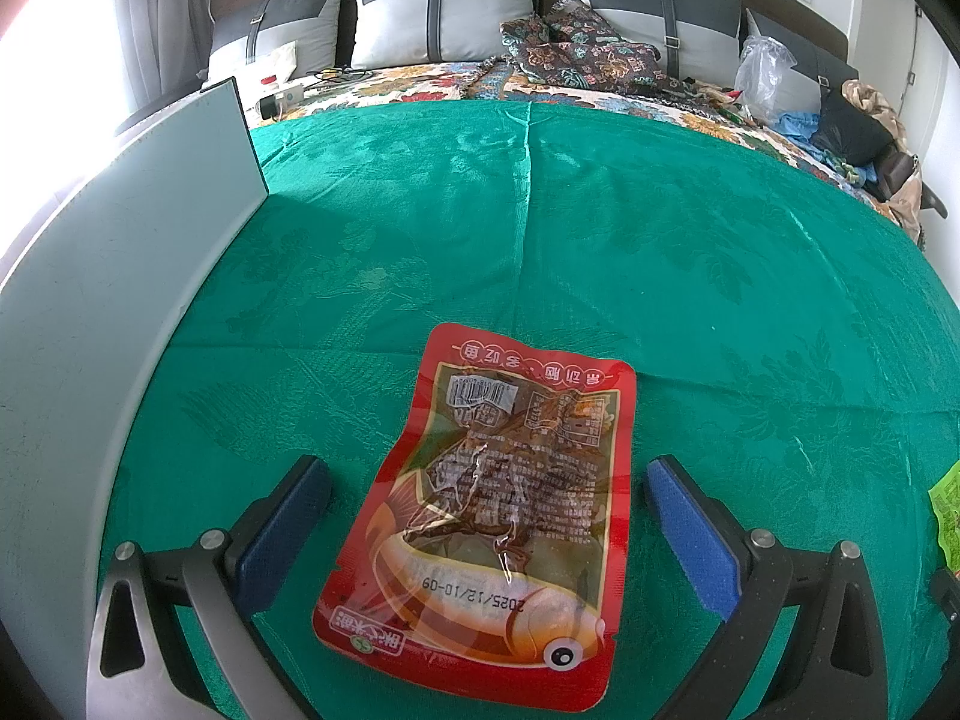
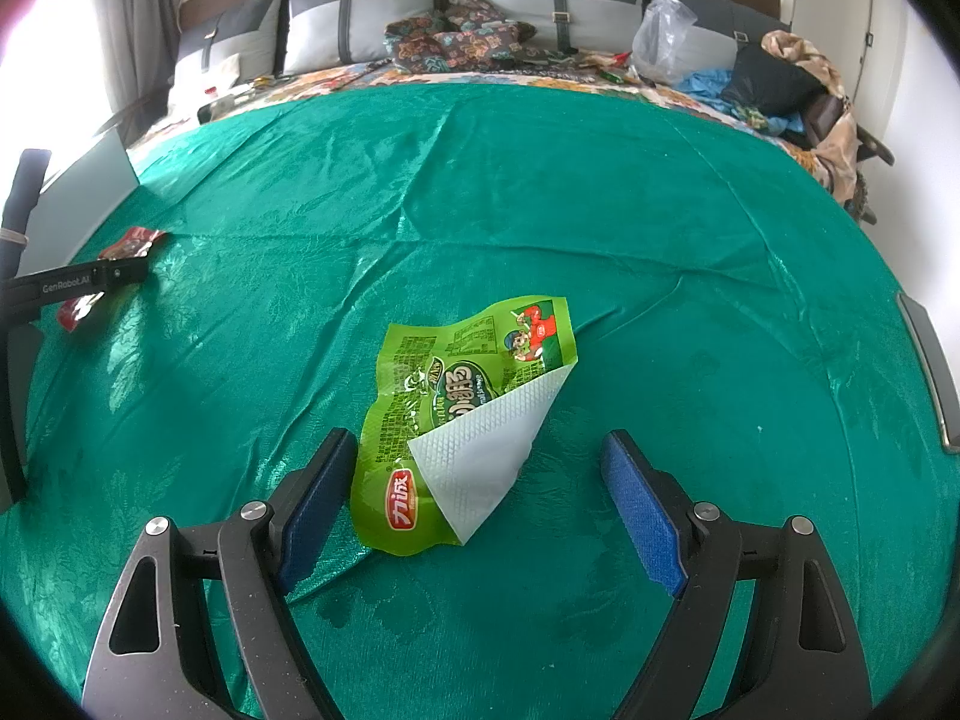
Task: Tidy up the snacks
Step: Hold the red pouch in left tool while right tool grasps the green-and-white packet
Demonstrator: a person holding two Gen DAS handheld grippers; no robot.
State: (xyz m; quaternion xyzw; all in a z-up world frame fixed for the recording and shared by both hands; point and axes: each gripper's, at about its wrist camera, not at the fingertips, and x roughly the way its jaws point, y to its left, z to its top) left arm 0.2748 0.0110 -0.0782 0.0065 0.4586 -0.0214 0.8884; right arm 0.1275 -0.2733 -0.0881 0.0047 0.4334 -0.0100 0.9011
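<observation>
I am working over a bed spread with a creased green cloth [image 1: 600, 228]; beyond it lies a flowered bedspread [image 1: 420, 87], grey cushions [image 1: 441, 6] against a dark headboard, a clear plastic bag [image 1: 762, 75] and heaped clothes at the far right. A pale flat board [image 1: 108, 276] stands along the left edge.

My left gripper [image 1: 489, 534] has its fingers spread wide and empty, with the red snack pouch [image 1: 498, 510] lying flat on the cloth between them, untouched. My right gripper [image 2: 480, 504] is likewise wide open and empty; the green snack packet [image 2: 456, 420] lies between its fingers, one corner folded over to show a white underside.

Only the left view shows the red pouch's date print. Only the right view shows my other tool beside that red pouch at far left.
</observation>
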